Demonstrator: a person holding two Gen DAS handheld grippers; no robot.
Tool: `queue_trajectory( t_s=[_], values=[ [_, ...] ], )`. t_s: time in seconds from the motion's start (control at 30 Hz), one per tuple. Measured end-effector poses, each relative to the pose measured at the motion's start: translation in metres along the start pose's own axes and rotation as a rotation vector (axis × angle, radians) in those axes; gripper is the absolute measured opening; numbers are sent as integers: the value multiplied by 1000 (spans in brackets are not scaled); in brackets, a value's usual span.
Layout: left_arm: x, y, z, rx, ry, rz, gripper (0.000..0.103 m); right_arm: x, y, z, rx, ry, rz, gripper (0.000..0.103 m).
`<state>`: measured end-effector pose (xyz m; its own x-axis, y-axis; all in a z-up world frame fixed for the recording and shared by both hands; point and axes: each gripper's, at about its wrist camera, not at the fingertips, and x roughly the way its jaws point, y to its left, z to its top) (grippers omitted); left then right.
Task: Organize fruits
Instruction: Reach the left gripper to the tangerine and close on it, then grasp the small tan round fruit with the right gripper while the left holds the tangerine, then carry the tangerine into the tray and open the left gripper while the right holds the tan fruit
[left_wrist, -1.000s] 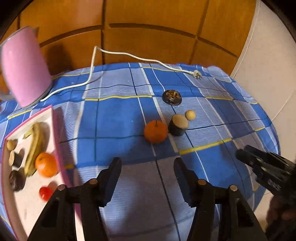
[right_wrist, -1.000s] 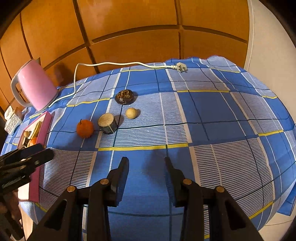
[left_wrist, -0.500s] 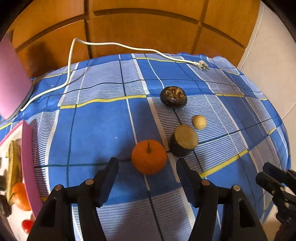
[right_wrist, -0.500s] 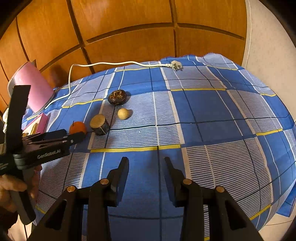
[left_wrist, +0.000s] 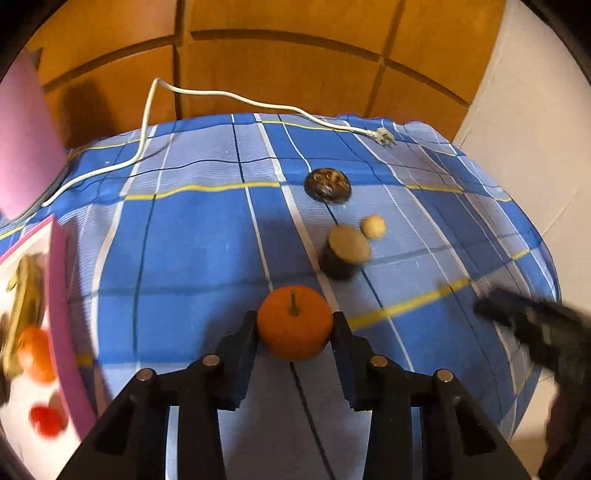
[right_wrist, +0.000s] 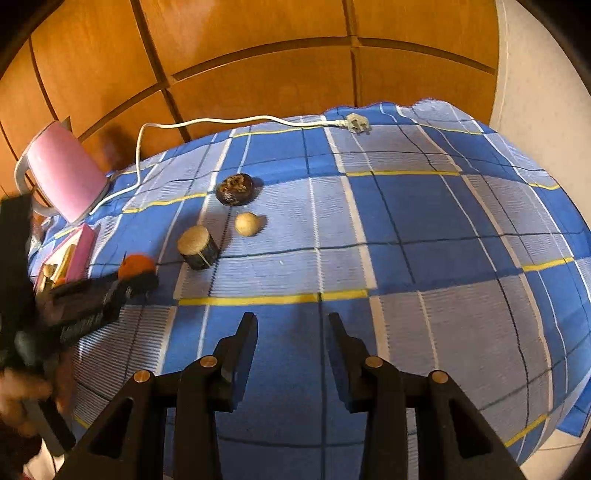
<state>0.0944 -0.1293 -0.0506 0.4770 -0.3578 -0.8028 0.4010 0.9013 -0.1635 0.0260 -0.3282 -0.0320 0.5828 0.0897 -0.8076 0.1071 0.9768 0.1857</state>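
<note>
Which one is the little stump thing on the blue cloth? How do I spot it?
On the blue checked tablecloth, find the row of loose items. The stump-like piece stands between the orange and the small pale ball. Only it is a short dark cylinder with a flat tan top.

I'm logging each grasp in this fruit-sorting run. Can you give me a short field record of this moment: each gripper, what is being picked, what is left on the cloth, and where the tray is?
left gripper: closing, pads on both sides of the orange
right gripper: open, nothing between its pads, above the tablecloth
left on cloth: dark round fruit, cut dark fruit, small tan ball-shaped fruit
tray: pink-edged, at left, already holding fruit
other: pink kettle, white cord
</note>
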Motion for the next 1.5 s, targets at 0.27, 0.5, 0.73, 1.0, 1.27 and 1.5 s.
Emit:
queue_trajectory(
  t_s=[0.27,0.5,0.73,1.0,1.27,1.5],
  values=[
    [-8,-13,-38,43,-16,11,39,23,8,46,58,1,140,38],
    [-7,-9,-40,16,-31,-2,40,65,23,77,61,64,145,38],
    [-5,-15,-44,48,-44,25,41,104,26,85,49,134,106,26],
    [-38,-12,-36,55,-92,-4,39,109,31,85,-52,144,83,24],
    [-109,32,-40,-76,-190,30,39,111,33,88,-64,139,73,24],
    [-152,81,-65,-201,-248,109,39,111,40,88,-94,132,38,24]
  ],
)
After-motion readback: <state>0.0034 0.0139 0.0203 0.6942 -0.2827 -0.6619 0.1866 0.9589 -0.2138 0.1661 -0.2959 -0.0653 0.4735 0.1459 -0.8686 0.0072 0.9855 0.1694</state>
